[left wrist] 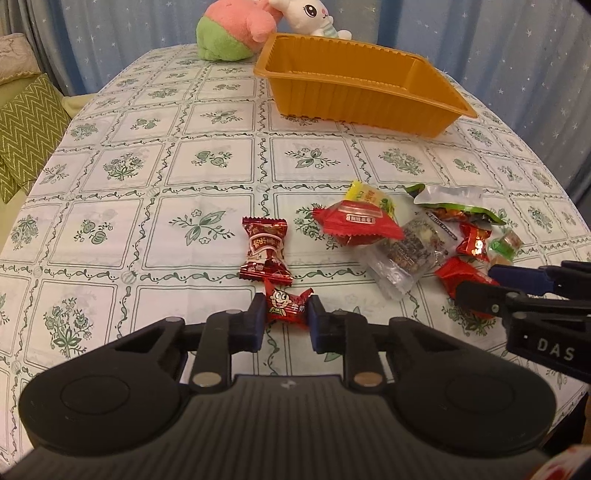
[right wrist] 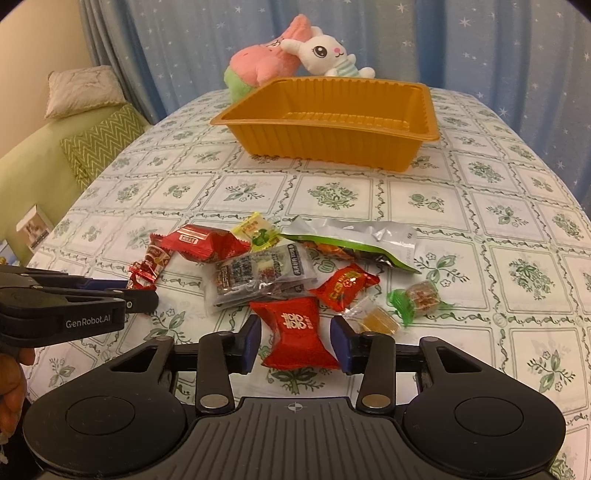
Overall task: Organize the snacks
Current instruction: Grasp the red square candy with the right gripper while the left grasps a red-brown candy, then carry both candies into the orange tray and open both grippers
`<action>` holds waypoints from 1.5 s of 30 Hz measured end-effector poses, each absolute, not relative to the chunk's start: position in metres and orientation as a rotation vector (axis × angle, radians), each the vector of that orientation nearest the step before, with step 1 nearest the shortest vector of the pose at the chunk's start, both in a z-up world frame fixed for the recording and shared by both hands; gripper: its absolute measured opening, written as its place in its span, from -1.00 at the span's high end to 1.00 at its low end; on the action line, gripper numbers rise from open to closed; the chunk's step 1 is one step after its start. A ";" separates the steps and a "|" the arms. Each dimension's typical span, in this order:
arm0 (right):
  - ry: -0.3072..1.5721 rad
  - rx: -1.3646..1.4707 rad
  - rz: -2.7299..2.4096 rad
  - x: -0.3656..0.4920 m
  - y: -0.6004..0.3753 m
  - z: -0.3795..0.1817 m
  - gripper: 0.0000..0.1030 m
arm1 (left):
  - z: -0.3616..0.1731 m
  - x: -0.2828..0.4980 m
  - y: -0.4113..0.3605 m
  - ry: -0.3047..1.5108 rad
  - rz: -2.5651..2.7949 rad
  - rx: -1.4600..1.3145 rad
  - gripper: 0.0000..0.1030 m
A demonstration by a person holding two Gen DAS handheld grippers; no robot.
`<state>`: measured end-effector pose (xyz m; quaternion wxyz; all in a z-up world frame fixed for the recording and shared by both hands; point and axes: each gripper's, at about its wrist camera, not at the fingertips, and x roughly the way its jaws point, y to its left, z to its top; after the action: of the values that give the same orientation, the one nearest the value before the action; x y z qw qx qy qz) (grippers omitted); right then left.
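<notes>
My left gripper (left wrist: 287,314) is shut on a small red candy (left wrist: 286,309) with a cartoon face, low over the tablecloth. Just beyond it lies a dark red candy (left wrist: 264,251). My right gripper (right wrist: 295,328) has its blue pads against both sides of a red packet (right wrist: 297,336) with gold characters, at the near edge of a snack pile (right wrist: 266,273). In the left wrist view the right gripper (left wrist: 476,282) reaches in from the right. In the right wrist view the left gripper (right wrist: 142,290) comes in from the left. An empty orange tray (left wrist: 354,103) (right wrist: 325,144) stands farther back.
Two plush toys (left wrist: 236,33) (right wrist: 321,51) sit behind the tray at the table's far edge. A green sofa with cushions (left wrist: 26,122) (right wrist: 99,144) lies off the table's left side. Blue starred curtains hang behind. A person's hand (right wrist: 14,391) grips the left tool.
</notes>
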<state>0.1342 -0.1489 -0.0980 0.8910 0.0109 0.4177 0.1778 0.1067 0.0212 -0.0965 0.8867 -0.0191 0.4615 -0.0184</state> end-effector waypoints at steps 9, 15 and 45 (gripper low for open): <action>0.868 -0.022 0.378 0.125 -0.146 -0.099 0.51 | -0.087 0.096 0.015 0.964 -0.035 -0.043 0.60; 0.840 0.008 0.369 0.112 -0.152 -0.078 0.51 | -0.070 0.091 0.011 0.944 -0.039 -0.045 0.60; 0.701 0.129 0.238 0.339 -0.206 -0.002 0.51 | 0.001 0.315 -0.012 0.781 -0.180 -0.047 0.60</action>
<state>0.3391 -0.2055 -0.0020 0.9303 0.0629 0.3422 0.1160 0.3149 -0.0122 0.0014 0.9206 -0.0227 0.3800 -0.0876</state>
